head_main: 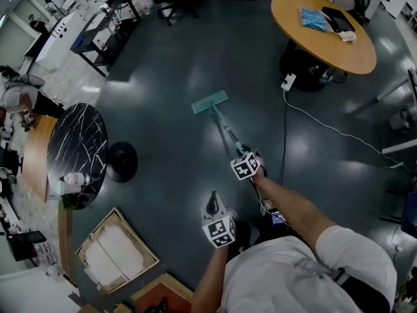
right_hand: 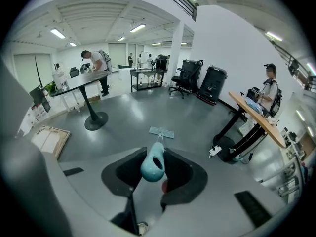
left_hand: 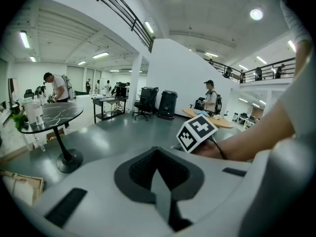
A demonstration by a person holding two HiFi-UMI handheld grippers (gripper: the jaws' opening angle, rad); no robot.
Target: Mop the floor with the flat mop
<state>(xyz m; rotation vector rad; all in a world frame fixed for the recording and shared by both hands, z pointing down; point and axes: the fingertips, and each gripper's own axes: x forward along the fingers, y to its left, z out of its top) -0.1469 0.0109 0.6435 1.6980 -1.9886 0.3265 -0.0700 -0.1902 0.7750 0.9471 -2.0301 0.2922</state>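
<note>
Pinches the mop (head_main: 210, 102) handle in the right gripper (head_main: 242, 156), head flat on the floor (head_main: 169, 77); holds the left gripper (head_main: 213, 204) pressed together, empty.

No text, label, brand, number or sign can be read in any of the views.

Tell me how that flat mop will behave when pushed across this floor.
The flat mop probably feels light: thin handle, small flat head. Held only at the handle's end by the right tool, the head may swivel or wander. It should slide easily on the glossy floor.
</note>
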